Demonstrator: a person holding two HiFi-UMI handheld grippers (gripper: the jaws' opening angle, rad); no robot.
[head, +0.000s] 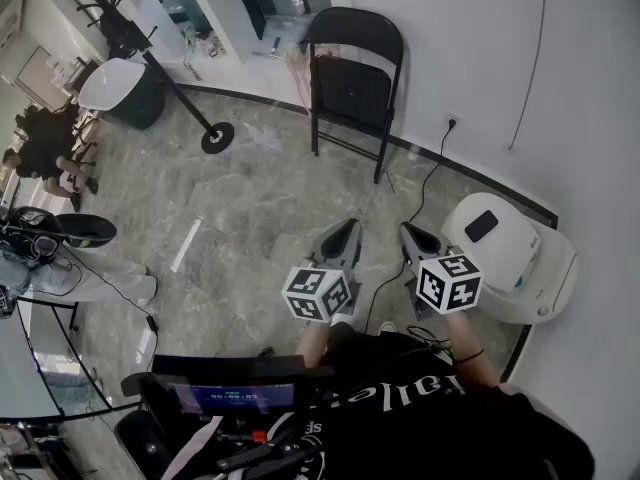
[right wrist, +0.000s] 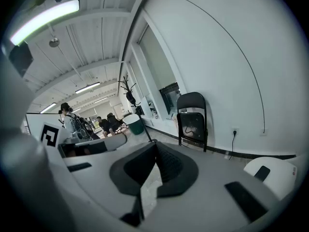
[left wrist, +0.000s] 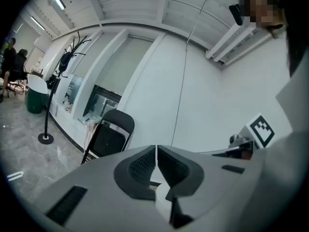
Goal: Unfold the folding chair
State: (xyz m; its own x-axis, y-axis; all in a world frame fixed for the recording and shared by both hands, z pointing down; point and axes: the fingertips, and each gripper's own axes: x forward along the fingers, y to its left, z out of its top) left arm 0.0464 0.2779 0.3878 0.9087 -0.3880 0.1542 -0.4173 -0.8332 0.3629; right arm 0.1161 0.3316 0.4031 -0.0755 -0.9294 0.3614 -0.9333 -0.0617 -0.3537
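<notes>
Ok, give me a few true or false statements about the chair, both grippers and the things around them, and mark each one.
1. The folding chair stands folded against the wall. True.
2. The left hand-held gripper grips the chair's backrest. False: it is shut on nothing, well short of the chair.
3. The right hand-held gripper has its jaws together. True.
4. The white appliance sits left of the chair. False: it is at the right, by the wall.
5. The coat stand rests its round base on the floor, left of the chair. True.
</notes>
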